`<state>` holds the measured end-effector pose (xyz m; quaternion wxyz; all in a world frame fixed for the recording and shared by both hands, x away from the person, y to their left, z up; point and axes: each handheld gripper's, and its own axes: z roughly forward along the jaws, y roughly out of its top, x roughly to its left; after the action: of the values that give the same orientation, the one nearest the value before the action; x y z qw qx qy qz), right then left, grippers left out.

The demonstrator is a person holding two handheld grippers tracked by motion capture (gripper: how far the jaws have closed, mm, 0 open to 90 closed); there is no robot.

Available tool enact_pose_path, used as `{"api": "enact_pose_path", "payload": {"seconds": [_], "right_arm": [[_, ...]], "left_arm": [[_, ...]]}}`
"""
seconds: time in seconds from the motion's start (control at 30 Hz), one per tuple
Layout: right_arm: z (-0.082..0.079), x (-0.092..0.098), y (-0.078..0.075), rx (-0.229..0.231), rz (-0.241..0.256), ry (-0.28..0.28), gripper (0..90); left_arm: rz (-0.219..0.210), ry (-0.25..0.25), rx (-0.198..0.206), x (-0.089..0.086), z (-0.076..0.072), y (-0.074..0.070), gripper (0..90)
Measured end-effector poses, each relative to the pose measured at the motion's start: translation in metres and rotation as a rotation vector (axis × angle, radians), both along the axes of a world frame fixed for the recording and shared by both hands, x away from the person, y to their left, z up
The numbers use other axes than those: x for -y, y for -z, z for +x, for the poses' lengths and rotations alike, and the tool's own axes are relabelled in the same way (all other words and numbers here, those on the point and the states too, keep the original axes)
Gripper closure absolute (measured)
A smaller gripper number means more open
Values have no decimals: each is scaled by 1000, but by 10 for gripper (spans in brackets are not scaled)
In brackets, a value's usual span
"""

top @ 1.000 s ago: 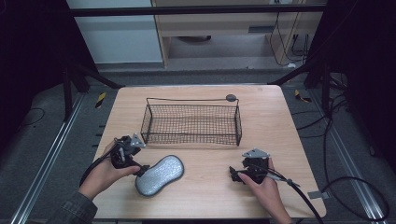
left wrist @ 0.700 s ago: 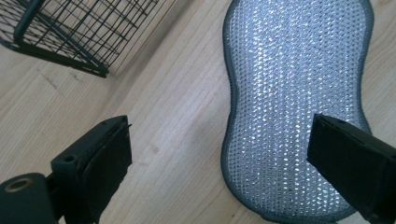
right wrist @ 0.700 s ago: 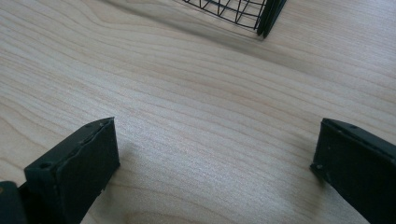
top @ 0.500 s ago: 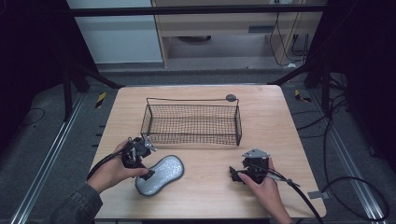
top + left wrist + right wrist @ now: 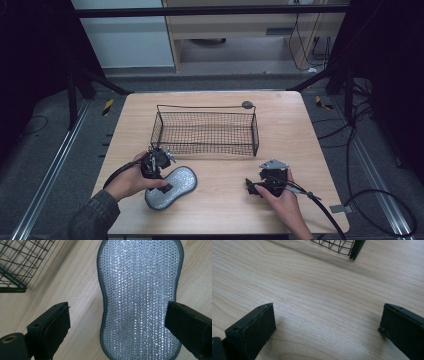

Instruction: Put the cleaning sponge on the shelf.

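Spreading under everything, the wooden desk (image 5: 295, 135) carries a black wire basket (image 5: 205, 131) toward its far side, and that basket serves as the landmark. It stands upright and looks empty.

Nearer the person than the basket's left end, a silvery scouring pad (image 5: 172, 186) with a grey rim lies flat on the desk, apart from the basket. The left claw (image 5: 159, 170) hovers directly over it, between the basket's left corner and the pad's middle. In the left gripper view the pad (image 5: 140, 297) runs lengthwise away from the camera; the jaws are spread wide, one out over bare wood well clear of the pad's edge, the other over its opposite edge, so the pad sits off-centre between them and neither jaw visibly touches it.

The step in hand seems to be picking up the pad for the basket. To do it well, the left claw should shift so the narrow waist sits centred between the jaws, come down until the tips reach the wood, then close across the waist; a soft, thin pad may slip from a shallow pinch.

Nearer the person than the basket's right end, the right claw (image 5: 260, 186) rests low over bare desk, jaws wide apart and holding nothing.
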<state>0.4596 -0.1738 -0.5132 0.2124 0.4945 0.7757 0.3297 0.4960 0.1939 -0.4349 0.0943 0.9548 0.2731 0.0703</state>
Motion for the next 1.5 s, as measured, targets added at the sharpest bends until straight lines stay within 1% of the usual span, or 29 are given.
{"api": "enact_pose_path", "payload": {"seconds": [0.07,0.3,0.47,0.53,0.6,0.63,0.83,0.93,1.0,1.03,1.3,1.5], "right_arm": [[0,0,0,0,0,0,4],[0,0,0,0,0,0,4],[0,0,0,0,0,0,4],[0,0,0,0,0,-1,4],[0,0,0,0,0,-2,4],[0,0,0,0,0,-1,4],[0,0,0,0,0,-1,4],[0,0,0,0,0,-1,4],[0,0,0,-1,1,-2,4],[0,0,0,0,0,-2,4],[0,0,0,0,0,-2,4],[0,0,0,0,0,-4,4]], "left_arm": [[-9,-7,-5,0,0,4,56],[-10,-9,-23,3,0,10,52],[-9,4,-31,8,0,15,46],[-16,5,-29,11,-1,17,47],[-34,3,-31,13,-3,20,45],[-33,4,-32,14,-3,21,45],[-30,6,-39,15,-5,22,42],[-37,-1,-38,14,-5,23,41],[-40,-7,-35,14,-6,26,41],[-43,-8,-41,13,-6,29,43],[-59,-14,-50,13,-7,36,28],[-52,-13,-59,15,-6,42,21]]}}
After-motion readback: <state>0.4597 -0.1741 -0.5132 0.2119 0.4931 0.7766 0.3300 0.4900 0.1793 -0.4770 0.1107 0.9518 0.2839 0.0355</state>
